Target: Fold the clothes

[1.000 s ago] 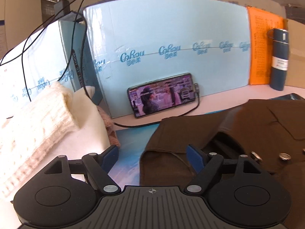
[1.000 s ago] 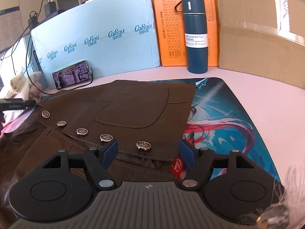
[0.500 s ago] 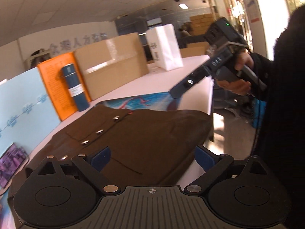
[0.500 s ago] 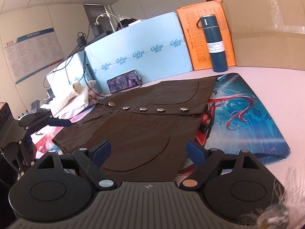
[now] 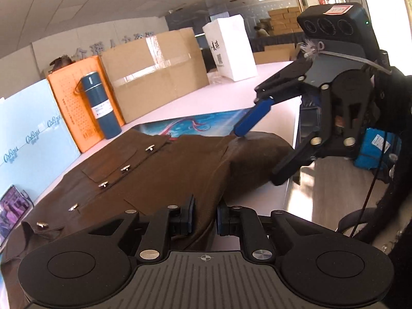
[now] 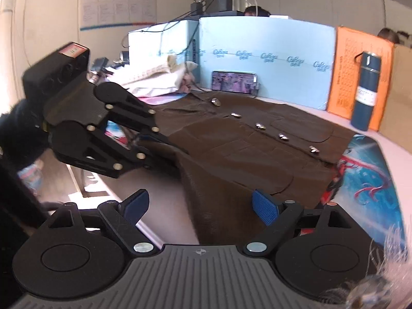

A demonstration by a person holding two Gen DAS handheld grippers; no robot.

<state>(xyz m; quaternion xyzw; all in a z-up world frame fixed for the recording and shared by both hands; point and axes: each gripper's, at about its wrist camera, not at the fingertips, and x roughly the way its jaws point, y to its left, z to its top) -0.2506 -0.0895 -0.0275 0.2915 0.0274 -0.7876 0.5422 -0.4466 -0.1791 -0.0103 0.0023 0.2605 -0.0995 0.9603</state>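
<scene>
- Two hand-held grippers work at the near edge of the white table (image 5: 206,95), one at each end of the hem of a brown jacket (image 5: 159,177).
- Brown jacket: lies spread flat on the table, partly over a printed mat (image 6: 368,180). Its row of metal buttons (image 6: 260,126) faces up, and the hem hangs slightly over the table edge.
- Left gripper (image 5: 204,217): the jaws are closing, drawn close together, with a fold of the jacket's hem between the blue pads. The cloth rises in a ridge from the pinch point. The right wrist view shows the same gripper's fingertips on the cloth at the table edge.
- Right gripper (image 6: 199,206): the jaws are spread wide. The jacket's hem lies between and below the two blue pads (image 6: 265,207); neither pad presses on the cloth. In the left wrist view, one blue finger rests at the top of a raised hump of the hem, while the other black finger sits lower, beside the table edge.
- Background items, well apart from the jacket's hem: a blue bottle (image 5: 99,105) standing upright against an orange panel (image 5: 74,108), a cardboard box (image 5: 157,69), light blue foam boards (image 6: 265,59), and a phone (image 6: 233,81) propped against the boards with its screen lit.
- A stack of pale folded clothes (image 6: 152,77) sits beyond the jacket's collar end.
</scene>
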